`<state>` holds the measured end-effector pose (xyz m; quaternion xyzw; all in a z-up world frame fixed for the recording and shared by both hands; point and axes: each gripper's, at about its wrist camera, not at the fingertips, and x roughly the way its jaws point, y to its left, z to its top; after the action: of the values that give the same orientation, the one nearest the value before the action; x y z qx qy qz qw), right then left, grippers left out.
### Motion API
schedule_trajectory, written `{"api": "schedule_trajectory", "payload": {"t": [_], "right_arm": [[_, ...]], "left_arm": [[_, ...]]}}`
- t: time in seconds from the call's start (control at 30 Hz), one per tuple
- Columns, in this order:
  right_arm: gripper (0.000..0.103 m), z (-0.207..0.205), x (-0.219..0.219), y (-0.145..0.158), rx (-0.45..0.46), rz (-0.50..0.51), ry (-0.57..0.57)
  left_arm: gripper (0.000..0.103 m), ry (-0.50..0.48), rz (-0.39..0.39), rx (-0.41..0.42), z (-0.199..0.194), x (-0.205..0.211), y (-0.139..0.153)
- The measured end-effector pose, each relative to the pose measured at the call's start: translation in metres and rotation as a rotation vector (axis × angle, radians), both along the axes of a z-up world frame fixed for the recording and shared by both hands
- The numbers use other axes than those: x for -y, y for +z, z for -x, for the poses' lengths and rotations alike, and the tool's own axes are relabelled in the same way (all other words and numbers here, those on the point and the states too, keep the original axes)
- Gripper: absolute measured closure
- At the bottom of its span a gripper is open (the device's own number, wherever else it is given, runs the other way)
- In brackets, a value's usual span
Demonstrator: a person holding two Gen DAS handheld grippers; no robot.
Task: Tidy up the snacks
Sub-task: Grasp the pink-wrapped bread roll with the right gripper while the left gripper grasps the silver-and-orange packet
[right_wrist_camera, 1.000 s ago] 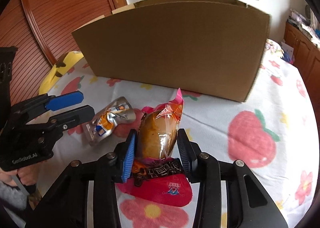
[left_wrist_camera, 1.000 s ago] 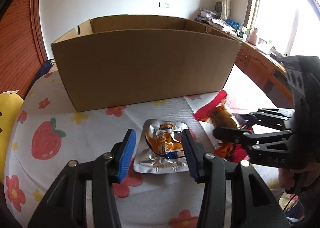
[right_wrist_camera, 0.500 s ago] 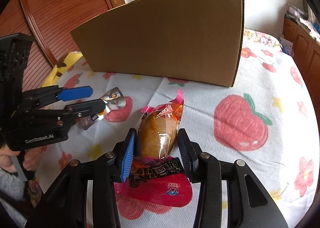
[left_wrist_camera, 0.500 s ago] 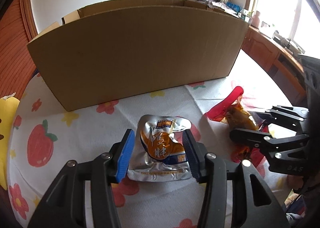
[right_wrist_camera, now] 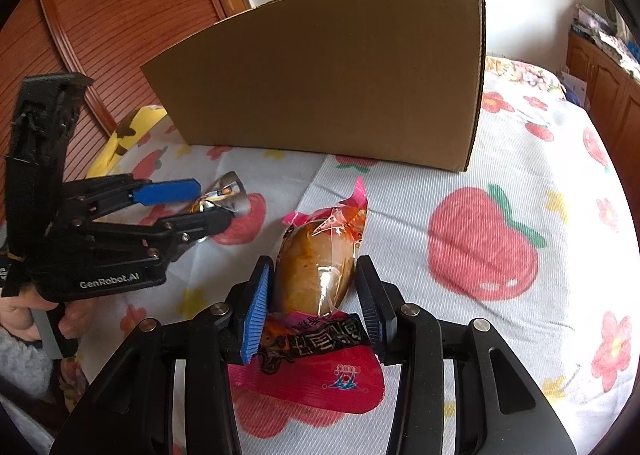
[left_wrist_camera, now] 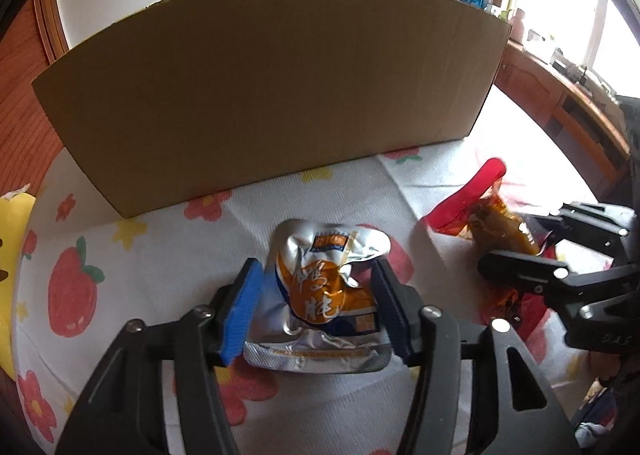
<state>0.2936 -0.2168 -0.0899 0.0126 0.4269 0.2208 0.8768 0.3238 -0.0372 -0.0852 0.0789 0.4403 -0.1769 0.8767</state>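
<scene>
**Two claws, two snack packs, one cardboard box**

Left wrist view: my left claw (left_wrist_camera: 316, 307) straddles a silver foil pouch (left_wrist_camera: 320, 303) with an orange label. Its blue-padded fingers (left_wrist_camera: 242, 315) sit on either side of the crumpled pouch, closed in against its edges, with the pouch lying over the strawberry-print cloth (left_wrist_camera: 132, 255). Just beyond stands the tall brown wall of a cardboard box (left_wrist_camera: 272, 95); from here I cannot see inside it. Off to the right, my right claw (left_wrist_camera: 516, 251) comes in from the side, with a red-ended clear snack pack (left_wrist_camera: 488, 211) between its fingers.

Right wrist view: my right claw (right_wrist_camera: 316, 303) pinches that clear pack (right_wrist_camera: 320, 275), a brown glazed piece sealed inside, its red printed end lying between the finger bases. The box (right_wrist_camera: 340, 79) stands ahead on the cloth (right_wrist_camera: 480, 243), well apart from the pack, its contents hidden. At left, my left claw (right_wrist_camera: 208, 203) holds the foil pouch (right_wrist_camera: 224, 195), only partly visible past the fingers.
</scene>
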Motion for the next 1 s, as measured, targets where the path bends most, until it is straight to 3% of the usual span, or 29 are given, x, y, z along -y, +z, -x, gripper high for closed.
{"api": "schedule_trajectory", "payload": {"t": [0.07,0.17,0.7,0.9,1.0], "right_arm": [[0.061,0.000,0.002,0.001,0.000,-0.001,0.000],[0.061,0.000,0.002,0.001,-0.001,-0.003,0.000],[0.061,0.000,0.002,0.002,-0.004,-0.007,0.001],[0.061,0.000,0.002,0.002,-0.004,-0.007,0.001],[0.061,0.000,0.002,0.002,-0.004,-0.008,0.001]], "left_arm": [[0.038,0.004,-0.005,0.013,0.000,-0.001,-0.001],[0.036,0.004,0.007,0.022,0.000,-0.004,-0.002],[0.035,-0.006,0.009,0.019,-0.002,-0.005,-0.002],[0.065,-0.064,-0.032,0.062,0.010,0.006,0.000],[0.065,-0.078,-0.055,0.070,0.018,0.008,0.001]]}}
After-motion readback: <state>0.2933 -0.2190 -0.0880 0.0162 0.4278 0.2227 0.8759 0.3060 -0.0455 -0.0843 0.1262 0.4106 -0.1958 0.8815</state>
